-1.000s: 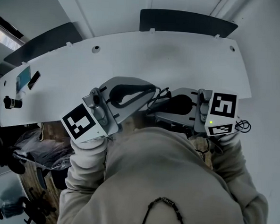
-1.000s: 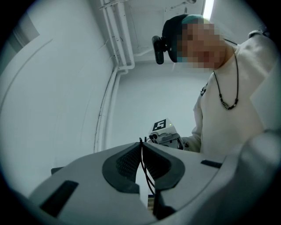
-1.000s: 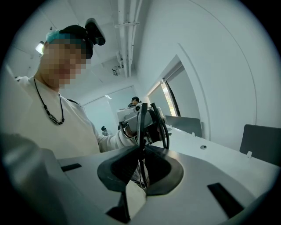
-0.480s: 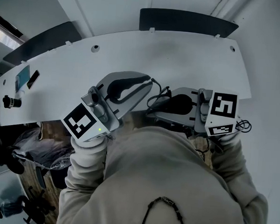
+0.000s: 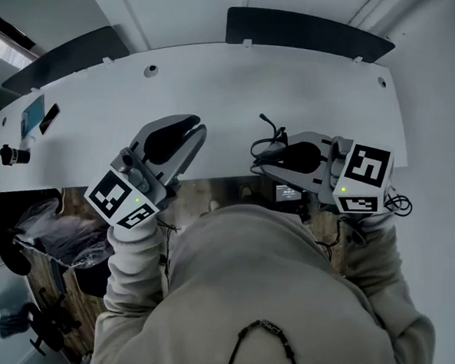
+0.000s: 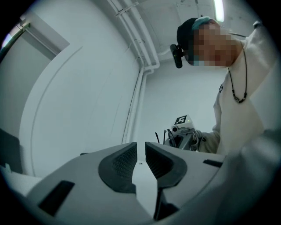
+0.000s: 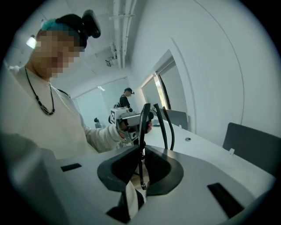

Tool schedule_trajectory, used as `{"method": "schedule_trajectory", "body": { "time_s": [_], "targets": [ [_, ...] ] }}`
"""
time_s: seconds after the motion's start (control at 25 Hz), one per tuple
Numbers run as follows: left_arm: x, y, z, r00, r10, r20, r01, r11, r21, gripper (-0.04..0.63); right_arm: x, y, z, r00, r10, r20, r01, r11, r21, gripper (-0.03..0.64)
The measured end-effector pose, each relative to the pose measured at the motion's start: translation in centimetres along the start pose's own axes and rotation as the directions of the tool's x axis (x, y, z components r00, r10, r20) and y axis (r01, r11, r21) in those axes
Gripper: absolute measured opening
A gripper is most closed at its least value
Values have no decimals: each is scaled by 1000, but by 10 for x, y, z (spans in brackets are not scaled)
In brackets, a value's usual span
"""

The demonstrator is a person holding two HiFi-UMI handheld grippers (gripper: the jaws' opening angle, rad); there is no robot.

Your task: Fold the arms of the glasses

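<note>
Glasses [image 7: 144, 115] pinched in R tool [image 7: 141, 154], arms out past tips; L tool [image 6: 140, 153] empty, mid-opening, well apart.

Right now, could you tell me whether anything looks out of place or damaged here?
Nothing looks damaged or spilled. The glasses are pinched edgewise in the right gripper, as the task would need. The left gripper holds nothing, and its fingers are opening.

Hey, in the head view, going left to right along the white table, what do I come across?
Small black device → teal flat item → left hand-held gripper, jaws opening with nothing between them → glasses → right hand-held gripper, shut on them.
</note>
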State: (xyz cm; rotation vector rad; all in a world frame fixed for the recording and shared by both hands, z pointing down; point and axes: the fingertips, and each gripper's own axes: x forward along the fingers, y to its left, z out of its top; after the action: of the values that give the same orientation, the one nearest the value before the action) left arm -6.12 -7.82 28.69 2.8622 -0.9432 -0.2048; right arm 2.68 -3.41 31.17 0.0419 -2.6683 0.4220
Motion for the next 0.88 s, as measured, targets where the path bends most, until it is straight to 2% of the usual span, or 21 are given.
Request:
{"method": "schedule_trajectory", "body": {
  "time_s": [0.08, 0.2, 0.36, 0.6, 0.68, 0.88],
  "targets": [
    [-2, 1, -17, 999, 27, -26, -28, 999, -41, 58, -5, -25, -13, 993, -82, -90, 77, 996, -50, 58],
    [-9, 3, -38, 995, 81, -58, -86, 992, -91, 58, -11, -64, -37, 958, -183, -219, 159, 980, -123, 58],
    [-19, 3, -56, 983, 159, -90, -170, 976, -137, 49, -10, -110, -65, 914, -235, -332, 182, 966, -183, 58],
    [-29, -6, -71, 964, 233, -132, -252, 956, -152, 18, 16, -173, -123, 838, -267, -476, 159, 954, -256, 58],
    [-34, -8, -75, 956, 256, -144, -278, 948, -158, 17, 29, -199, -156, 803, -273, -529, 150, 953, -265, 58],
    [-52, -14, -80, 932, 319, -174, -347, 924, -163, 15, 62, -257, -262, 681, -286, -674, 113, 951, -289, 58]
  ]
}}
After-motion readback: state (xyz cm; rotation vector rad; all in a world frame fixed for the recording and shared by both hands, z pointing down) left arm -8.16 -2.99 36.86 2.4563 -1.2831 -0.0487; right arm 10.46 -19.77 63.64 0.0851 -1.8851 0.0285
